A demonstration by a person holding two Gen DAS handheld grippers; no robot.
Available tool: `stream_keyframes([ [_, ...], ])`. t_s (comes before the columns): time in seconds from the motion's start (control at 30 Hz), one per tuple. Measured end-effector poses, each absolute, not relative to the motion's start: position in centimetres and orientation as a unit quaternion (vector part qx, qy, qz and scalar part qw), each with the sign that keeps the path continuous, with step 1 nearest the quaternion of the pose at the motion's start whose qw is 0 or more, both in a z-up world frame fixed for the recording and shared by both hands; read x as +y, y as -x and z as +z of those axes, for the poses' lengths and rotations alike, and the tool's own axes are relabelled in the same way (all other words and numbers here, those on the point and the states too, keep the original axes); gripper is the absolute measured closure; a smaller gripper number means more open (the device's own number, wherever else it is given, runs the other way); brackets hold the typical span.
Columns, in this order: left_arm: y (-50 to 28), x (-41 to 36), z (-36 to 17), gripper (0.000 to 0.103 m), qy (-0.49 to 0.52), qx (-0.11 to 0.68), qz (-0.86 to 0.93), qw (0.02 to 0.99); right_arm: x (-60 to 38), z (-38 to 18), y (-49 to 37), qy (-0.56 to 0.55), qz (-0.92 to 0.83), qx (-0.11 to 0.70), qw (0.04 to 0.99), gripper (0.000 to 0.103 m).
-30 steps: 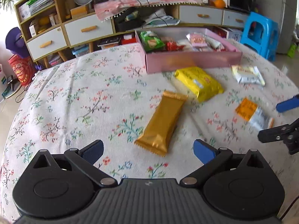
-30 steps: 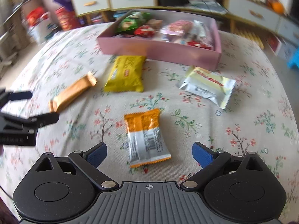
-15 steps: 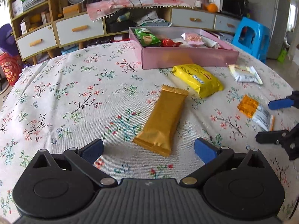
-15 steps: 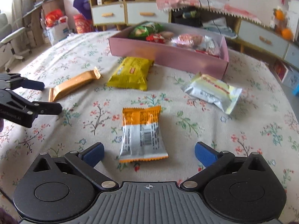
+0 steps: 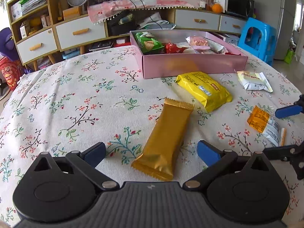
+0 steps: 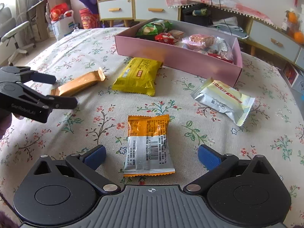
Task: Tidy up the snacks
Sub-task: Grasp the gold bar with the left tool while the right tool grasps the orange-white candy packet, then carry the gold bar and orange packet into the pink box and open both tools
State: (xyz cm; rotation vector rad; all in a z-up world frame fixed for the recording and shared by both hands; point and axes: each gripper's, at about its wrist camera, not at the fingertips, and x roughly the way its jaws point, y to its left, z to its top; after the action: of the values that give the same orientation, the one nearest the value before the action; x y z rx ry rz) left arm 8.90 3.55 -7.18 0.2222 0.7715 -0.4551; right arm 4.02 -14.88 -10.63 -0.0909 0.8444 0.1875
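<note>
On a flower-printed tablecloth [image 5: 79,98], four loose snack packets are seen waiting to be sorted into a shallow pink cardboard box [image 5: 191,66], which sits toward 12 o'clock and is already part-filled with wrapped snacks. Both claws are held wide open and empty, each lined up on its own packet. The left gripper [image 5: 151,153] is poised low over a long gold foil wafer bar [image 5: 167,138], whose near end lies between the blue pads while its far end points to about 1 o'clock. The right gripper [image 6: 151,154] is set the same way over an orange-and-silver crimped packet [image 6: 148,146], barcode side up, its near half lying between the spread fingers. A yellow foil packet [image 5: 204,90] rests just in front of the box wall, and a white-and-silver packet [image 6: 224,99] lies toward 2 o'clock in the right wrist view. The step in hand is judged to be the approach to a double pick-up, with nothing yet grasped. A short drop to the cloth and a closing of each claw across the packet's width would be called for next, followed by a carry to the box at 12 o'clock.
</note>
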Motion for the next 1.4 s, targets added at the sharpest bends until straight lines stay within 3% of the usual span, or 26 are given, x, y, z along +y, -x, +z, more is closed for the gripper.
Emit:
stream_keyframes([
  [0.2, -8.9, 2.9, -6.7, 0.021, -0.109, 0.375, -0.227, 0.892, -14.8, -10.5, -4.2, 0.045, 0.088, 0.415, 0.904, 0.001],
  [0.43, -9.0, 2.8, -6.6, 0.031, -0.105, 0.383, -0.233, 0.888, -14.5, -10.2, -4.2, 0.044, 0.093, 0.416, 0.903, 0.008],
  [0.73, -9.1, 2.2, -5.9, 0.065, -0.104, 0.397, -0.234, 0.881, -13.7, -9.6, -4.0, 0.041, 0.103, 0.412, 0.904, 0.037],
  [0.83, -9.3, 2.3, -5.8, 0.072, -0.095, 0.406, -0.225, 0.881, -13.9, -9.3, -4.1, 0.035, 0.101, 0.411, 0.906, 0.056],
  [0.87, -9.4, 2.4, -5.8, 0.073, -0.091, 0.409, -0.222, 0.881, -14.0, -9.3, -4.2, 0.031, 0.1, 0.411, 0.906, 0.062],
  [1.4, -9.6, 2.6, -4.9, 0.077, -0.052, 0.424, -0.22, 0.877, -15.5, -7.7, -4.9, -0.049, 0.098, 0.421, 0.9, 0.065],
])
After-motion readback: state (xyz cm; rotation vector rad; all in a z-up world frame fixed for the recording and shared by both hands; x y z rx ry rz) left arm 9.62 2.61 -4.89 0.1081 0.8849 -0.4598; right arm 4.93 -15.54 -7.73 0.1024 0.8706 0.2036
